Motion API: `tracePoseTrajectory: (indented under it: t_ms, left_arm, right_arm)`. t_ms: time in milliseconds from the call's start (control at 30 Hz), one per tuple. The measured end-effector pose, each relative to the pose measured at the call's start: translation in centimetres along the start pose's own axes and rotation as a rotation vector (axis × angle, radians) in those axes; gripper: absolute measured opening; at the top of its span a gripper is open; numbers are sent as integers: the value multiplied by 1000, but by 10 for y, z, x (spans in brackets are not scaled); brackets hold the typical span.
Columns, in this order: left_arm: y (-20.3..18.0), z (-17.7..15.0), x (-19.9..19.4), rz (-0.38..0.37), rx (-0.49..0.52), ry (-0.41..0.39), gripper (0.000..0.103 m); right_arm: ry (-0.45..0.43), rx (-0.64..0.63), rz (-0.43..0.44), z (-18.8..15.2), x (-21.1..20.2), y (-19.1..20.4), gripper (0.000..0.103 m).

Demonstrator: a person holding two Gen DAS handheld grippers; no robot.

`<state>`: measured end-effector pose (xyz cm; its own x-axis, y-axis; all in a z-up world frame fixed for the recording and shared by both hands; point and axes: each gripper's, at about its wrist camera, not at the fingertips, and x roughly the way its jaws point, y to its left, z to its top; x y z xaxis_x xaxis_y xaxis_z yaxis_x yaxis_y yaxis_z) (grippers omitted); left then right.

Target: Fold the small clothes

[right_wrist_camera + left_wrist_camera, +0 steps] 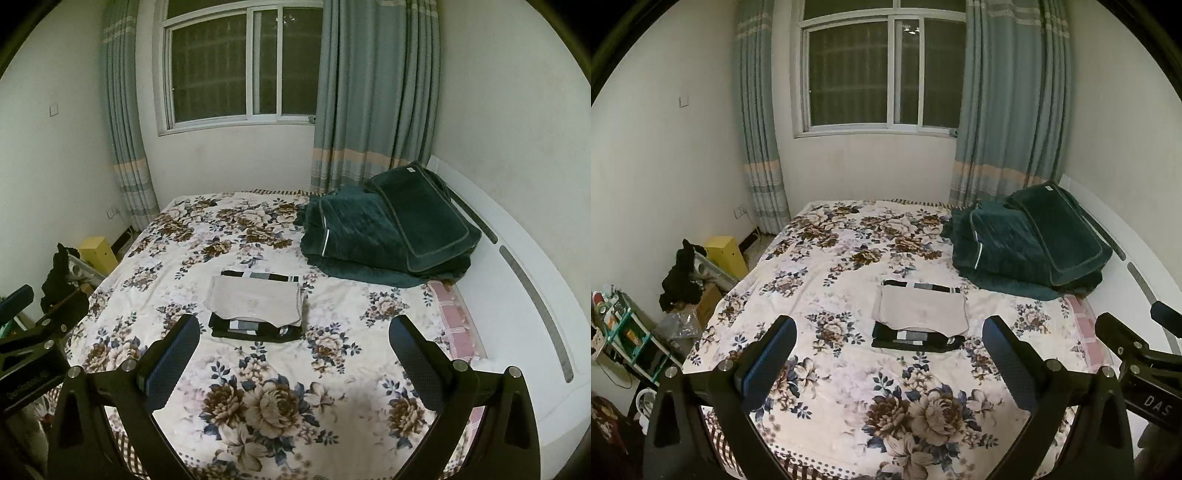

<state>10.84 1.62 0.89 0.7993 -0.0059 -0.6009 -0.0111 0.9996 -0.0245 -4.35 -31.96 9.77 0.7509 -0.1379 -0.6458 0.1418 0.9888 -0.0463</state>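
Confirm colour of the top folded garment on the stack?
Beige garment, atop a black-and-grey one; clearest in the left wrist view.

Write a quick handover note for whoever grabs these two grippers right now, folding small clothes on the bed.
Left gripper: open, empty, held above the floral bedspread.
Right gripper: open, empty, alongside it.
Beige garment: folded, lying on top of the black striped garment, also folded, mid-bed.
Done: both pieces look folded and stacked.
Left: no unfolded small clothes visible on the bed; the dark green bedding sits apart, near the headboard.

Beige top [921, 309] hides most of black garment [916, 339] beneath; print on the beige top unreadable.
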Motion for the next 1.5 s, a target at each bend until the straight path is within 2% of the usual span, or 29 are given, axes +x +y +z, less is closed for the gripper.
tracePoseTrajectory:
  t_ms: [1500]
  left_arm:
    - [-5,2,-4,6,1,1,103]
  right_arm:
    - [1,-17,17,7,8,0,103]
